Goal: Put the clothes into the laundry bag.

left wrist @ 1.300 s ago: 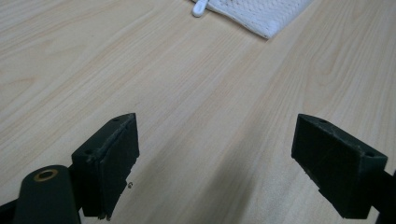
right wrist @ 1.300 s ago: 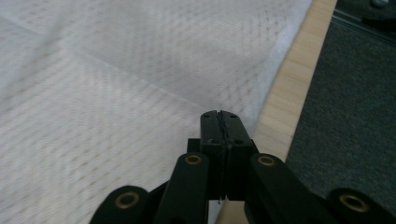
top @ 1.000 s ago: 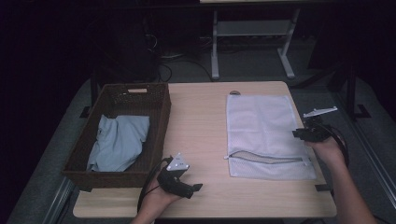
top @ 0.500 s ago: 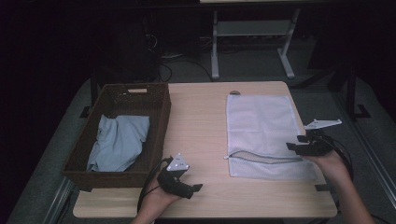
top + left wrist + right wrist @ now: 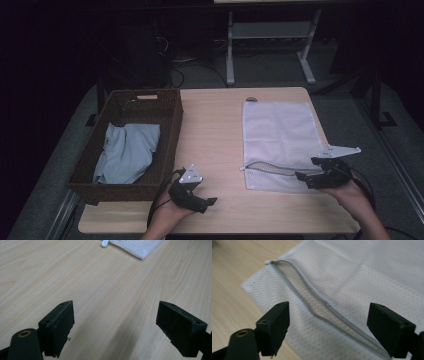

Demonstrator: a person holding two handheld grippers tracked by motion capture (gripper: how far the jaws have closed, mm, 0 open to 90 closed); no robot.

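White mesh laundry bag (image 5: 281, 142) lies flat on the counter (image 5: 215, 140), right of centre in the high view, zipper (image 5: 272, 167) along its near edge, partly undone and bowed into a slit. Right tool (image 5: 311, 176) sits over the bag's lower right corner; its jaws have just been opening and now stand wide, nothing between them. In the right gripper view the zipper (image 5: 317, 305) runs diagonally from upper left to lower right between the spread jaws.

Left tool (image 5: 202, 200) rests at the lower centre of the high view on bare counter, released, jaws wide apart, nothing held; bag corner (image 5: 140, 247) at the top of the left gripper view.

Handling guess: bag is light, limp, thin mesh; it'll sag and fold when lifted, and a flat pinch may catch both layers. Best hold looks like the raised zipper lip where it bows up, or a corner hem. Mesh could snag on the pads.

Wicker basket (image 5: 172, 120) at left holds a pale blue cloth (image 5: 127, 152), soft and crumpled, well apart from the bag.
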